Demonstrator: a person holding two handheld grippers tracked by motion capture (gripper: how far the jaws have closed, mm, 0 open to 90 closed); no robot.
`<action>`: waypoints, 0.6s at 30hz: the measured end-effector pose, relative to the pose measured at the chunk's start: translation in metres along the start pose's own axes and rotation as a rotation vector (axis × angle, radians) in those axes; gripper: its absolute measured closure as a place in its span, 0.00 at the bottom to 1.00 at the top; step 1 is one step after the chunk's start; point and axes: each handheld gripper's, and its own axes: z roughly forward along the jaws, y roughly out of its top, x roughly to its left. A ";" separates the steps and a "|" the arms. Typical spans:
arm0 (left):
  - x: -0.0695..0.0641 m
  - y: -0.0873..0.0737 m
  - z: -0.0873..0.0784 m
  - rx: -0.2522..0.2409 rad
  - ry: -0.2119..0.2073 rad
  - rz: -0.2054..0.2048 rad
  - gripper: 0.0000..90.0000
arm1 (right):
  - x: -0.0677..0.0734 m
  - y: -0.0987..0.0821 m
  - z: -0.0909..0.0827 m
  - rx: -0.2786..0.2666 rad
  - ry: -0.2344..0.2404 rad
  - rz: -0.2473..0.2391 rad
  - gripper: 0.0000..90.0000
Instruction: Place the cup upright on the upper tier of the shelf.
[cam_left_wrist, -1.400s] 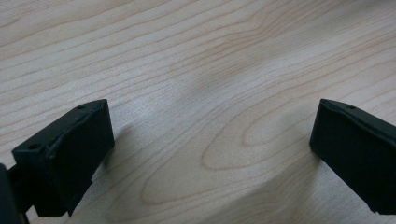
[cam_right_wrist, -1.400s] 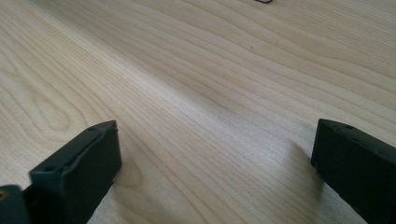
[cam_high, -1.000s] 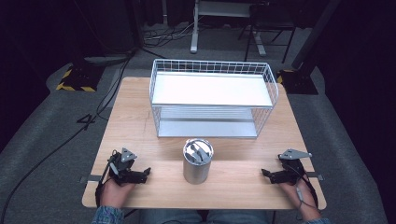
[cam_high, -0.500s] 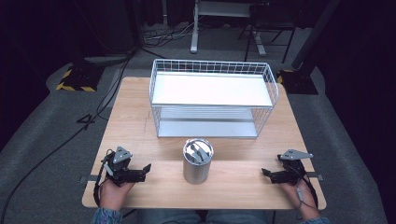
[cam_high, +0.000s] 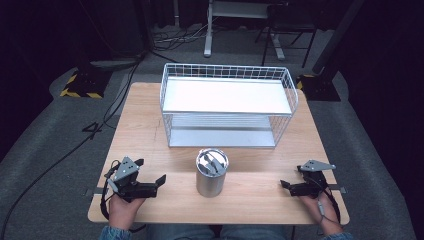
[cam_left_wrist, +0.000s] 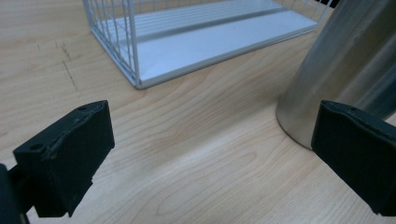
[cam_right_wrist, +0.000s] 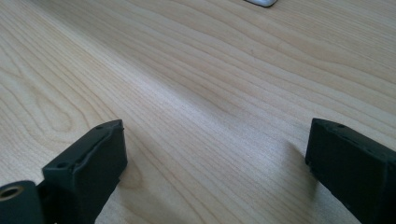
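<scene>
High view: a steel canister (cam_high: 211, 172) stands at the bench (cam_high: 145, 125) centre, the wire basket (cam_high: 227, 105) at its 12 o'clock. Left claw (cam_high: 159, 181) at 9, right claw (cam_high: 284, 186) at 3, both wide and empty, likely poised to approach it.

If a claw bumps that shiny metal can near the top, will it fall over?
Maybe. The metal can stands upright and is taller than it is wide, so a high push could tip it. Its smooth, shiny wall looks slippery. On its side, its round shape would probably roll across the wooden table.
</scene>
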 end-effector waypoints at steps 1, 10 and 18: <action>-0.001 0.001 -0.001 -0.007 -0.001 0.005 0.00 | 0.000 0.000 0.000 0.000 0.000 0.000 0.07; -0.011 0.008 -0.005 -0.067 -0.034 0.049 0.00 | 0.000 0.000 0.000 -0.001 -0.003 0.002 0.07; -0.022 0.017 -0.001 -0.067 -0.071 0.058 0.00 | 0.000 0.000 0.000 -0.001 -0.002 0.001 0.07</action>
